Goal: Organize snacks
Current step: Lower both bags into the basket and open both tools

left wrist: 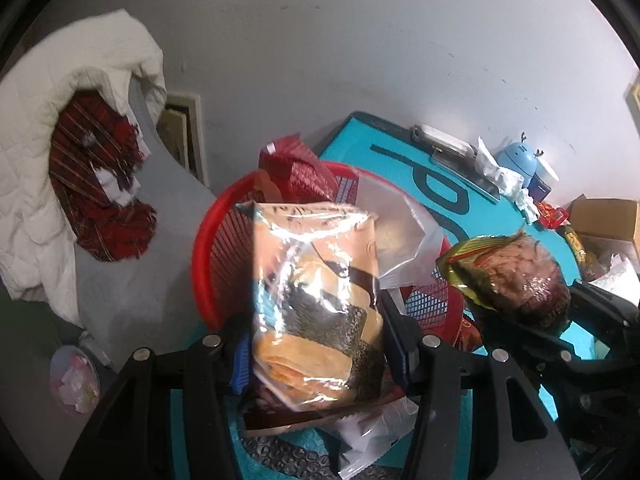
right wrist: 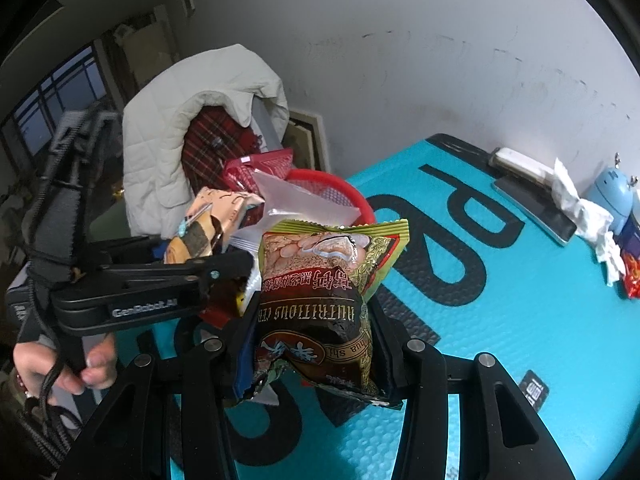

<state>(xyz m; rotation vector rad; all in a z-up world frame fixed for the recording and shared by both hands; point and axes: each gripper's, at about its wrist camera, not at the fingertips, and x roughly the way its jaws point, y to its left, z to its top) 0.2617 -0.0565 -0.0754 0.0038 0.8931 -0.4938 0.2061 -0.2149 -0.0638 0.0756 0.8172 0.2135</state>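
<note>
My left gripper (left wrist: pixel 316 356) is shut on a peach-and-brown biscuit packet (left wrist: pixel 316 296) and holds it over the near rim of a red mesh basket (left wrist: pixel 224 256). The basket holds a dark red packet (left wrist: pixel 296 168) and a clear plastic bag (left wrist: pixel 400 232). My right gripper (right wrist: pixel 312 364) is shut on a green-and-brown peanut packet (right wrist: pixel 324 292), held just right of the basket (right wrist: pixel 352 192). In the left wrist view the peanut packet (left wrist: pixel 512 276) shows at the right. In the right wrist view the biscuit packet (right wrist: pixel 212 224) shows in the left gripper (right wrist: pixel 224 264).
The teal table (right wrist: pixel 520 300) carries a phone (right wrist: pixel 536 208), crumpled tissue (right wrist: pixel 584 216), a blue round gadget (right wrist: pixel 614 196) and red wrappers at the far right. A chair with a white quilted jacket (left wrist: pixel 60 128) and red plaid scarf (left wrist: pixel 96 176) stands left. A cardboard box (left wrist: pixel 608 220) sits far right.
</note>
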